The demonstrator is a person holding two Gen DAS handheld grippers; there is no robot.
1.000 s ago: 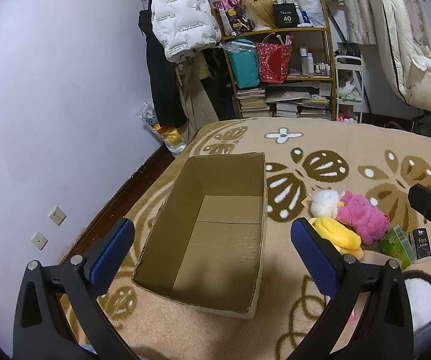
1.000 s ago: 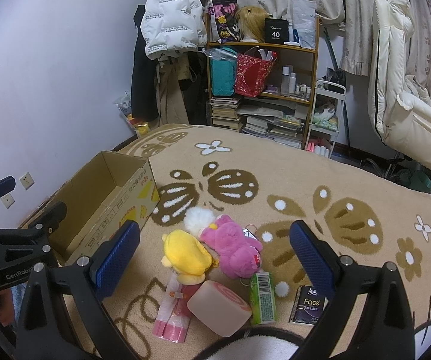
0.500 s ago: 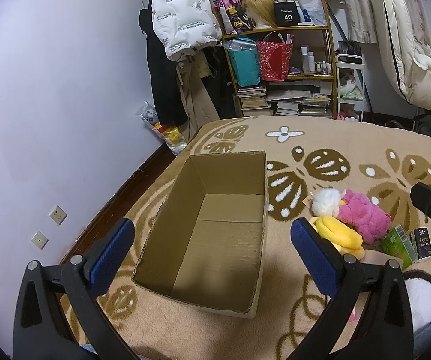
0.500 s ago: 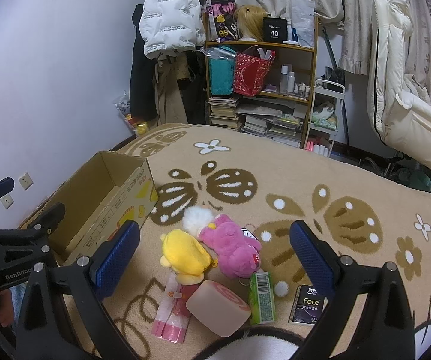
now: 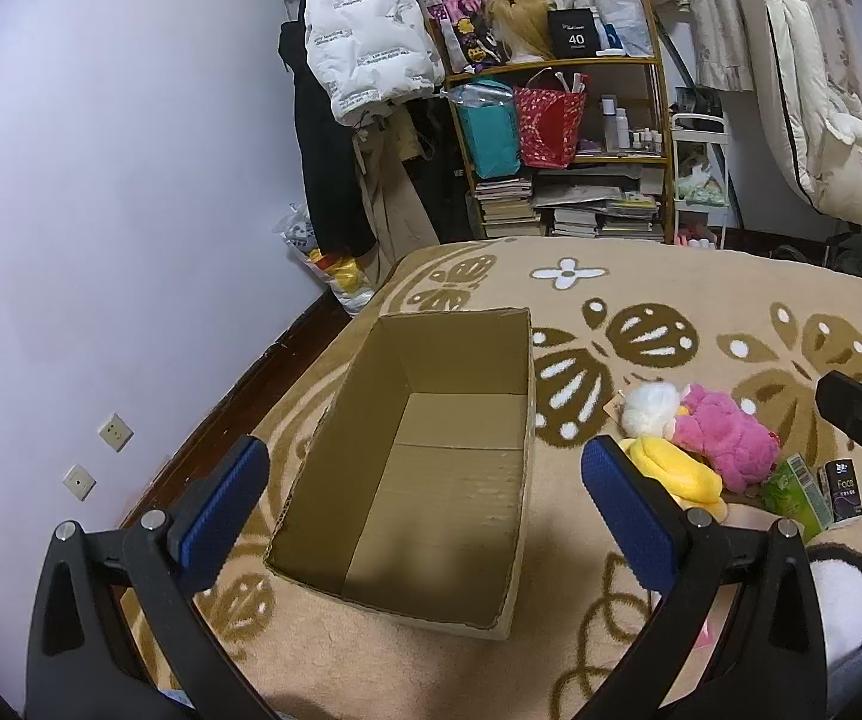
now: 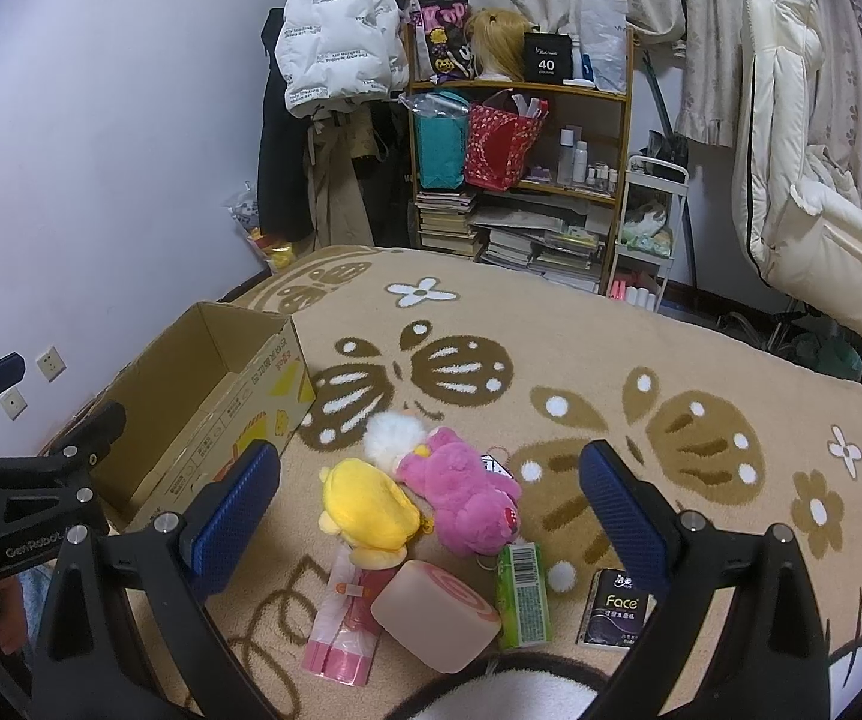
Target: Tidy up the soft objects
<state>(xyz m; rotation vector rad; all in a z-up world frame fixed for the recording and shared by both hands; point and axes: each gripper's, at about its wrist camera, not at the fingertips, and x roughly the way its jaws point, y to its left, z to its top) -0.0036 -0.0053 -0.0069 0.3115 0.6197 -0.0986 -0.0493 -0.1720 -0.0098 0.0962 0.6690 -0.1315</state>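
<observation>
- Right gripper point(image 6: 429, 483) held above a patterned rug point(image 6: 700, 372), its blue-padded fingers spread wide apart and holding nothing
- Directly between those fingers, at twelve o'clock and close, lie a yellow plush toy point(image 6: 371, 504) and a pink plush toy point(image 6: 469, 495), touching each other; the pink one's long axis runs from ten o'clock to four o'clock
- Left gripper point(image 5: 425, 477) also spread wide and empty, poised over the open, empty cardboard box point(image 5: 431, 468)
- From the left gripper the toys lie at two o'clock, beyond the box wall
- The right gripper looks nearer to the toys, so it is probably the one to pick first, carrying toward the box at its ten o'clock
</observation>
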